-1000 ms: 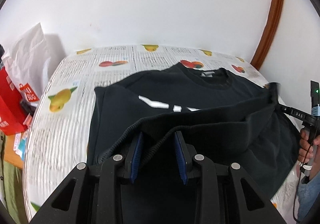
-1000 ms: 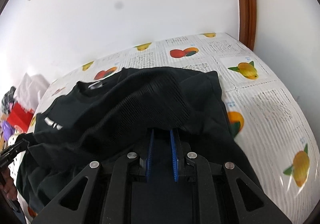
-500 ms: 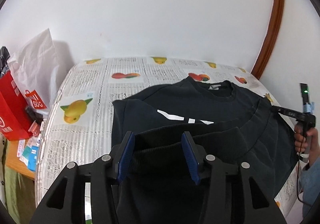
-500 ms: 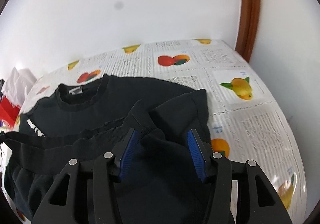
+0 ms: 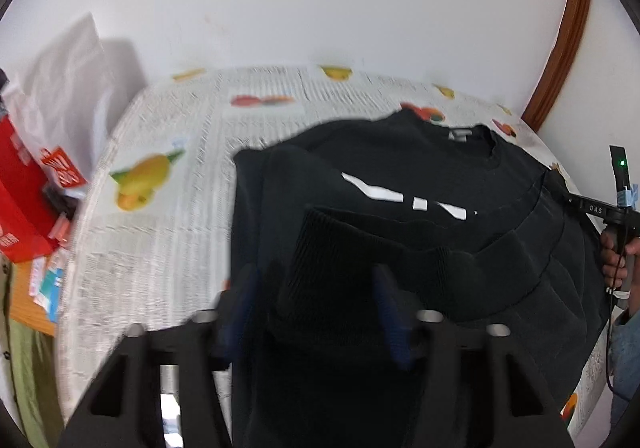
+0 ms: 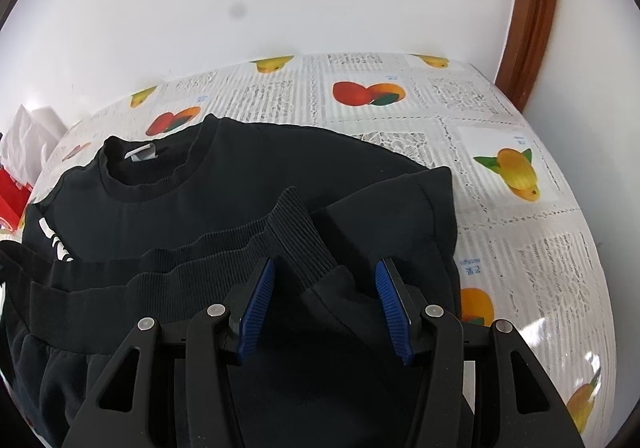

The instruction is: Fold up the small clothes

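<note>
Both grippers tilt down over the sweatshirt (image 6: 248, 184): right gripper (image 6: 325, 280) gapes, ribbed cuff loose between its pads; left gripper (image 5: 314, 290), blurred, has just narrowed, still apart around the hem.

Since a second ago: both grippers let go of the sweatshirt (image 6: 248, 184) hem. Right gripper (image 6: 324, 304) was clamped on the fabric, now its jaws stand apart with the ribbed cuff (image 6: 300, 240) lying loose between the pads, not pinched. Left gripper (image 5: 316, 308) opened wide half a second back and has just been closing again; cloth sits between its blurred pads, not visibly pressed. The lifted hem (image 5: 460, 244) now lies folded over the lower body, below the white print (image 5: 404, 198). Both cameras sit lower.
</note>
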Tool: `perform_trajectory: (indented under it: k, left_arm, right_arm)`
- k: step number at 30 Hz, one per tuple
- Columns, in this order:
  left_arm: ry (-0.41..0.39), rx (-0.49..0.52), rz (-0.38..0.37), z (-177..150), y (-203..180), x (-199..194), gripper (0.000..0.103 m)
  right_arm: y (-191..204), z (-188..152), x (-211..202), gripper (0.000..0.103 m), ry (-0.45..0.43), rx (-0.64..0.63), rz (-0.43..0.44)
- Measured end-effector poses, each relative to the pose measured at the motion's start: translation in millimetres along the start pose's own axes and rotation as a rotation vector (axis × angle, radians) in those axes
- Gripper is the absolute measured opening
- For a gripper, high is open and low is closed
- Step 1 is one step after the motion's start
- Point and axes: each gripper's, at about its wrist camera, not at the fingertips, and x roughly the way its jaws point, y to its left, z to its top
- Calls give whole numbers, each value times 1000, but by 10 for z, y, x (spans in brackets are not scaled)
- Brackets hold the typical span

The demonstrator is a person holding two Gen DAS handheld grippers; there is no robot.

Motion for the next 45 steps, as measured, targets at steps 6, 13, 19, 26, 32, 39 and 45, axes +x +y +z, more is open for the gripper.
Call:
perform_trajectory:
  k: [6, 13, 19, 26, 32, 39, 45]
  left_arm:
    - [-129, 41, -22, 183, -126, -232, 6]
    - [-184, -14, 22, 513, -110, -158, 6]
    - [-93, -10, 96, 561, -193, 317, 6]
    - [-40, 0, 130, 480, -166, 555, 6]
    - [-41, 0, 134, 464, -173, 545, 10]
    - [-45, -9, 154, 394, -181, 391, 27]
    - [-45, -21, 131, 235, -139, 160, 33]
  right_arm:
    - [123, 70, -98, 15, -51, -93, 44]
    - [-261, 266, -715, 15, -344, 57, 91]
    - [-347, 291, -30, 15, -143, 104, -21]
    - [-335, 291, 276, 15, -80, 65, -76]
    - [-327, 288, 277, 22, -61, 52, -81]
    - [-159, 220, -41, 38, -88, 34, -120]
    - [149, 114, -449, 45, -125, -6, -104]
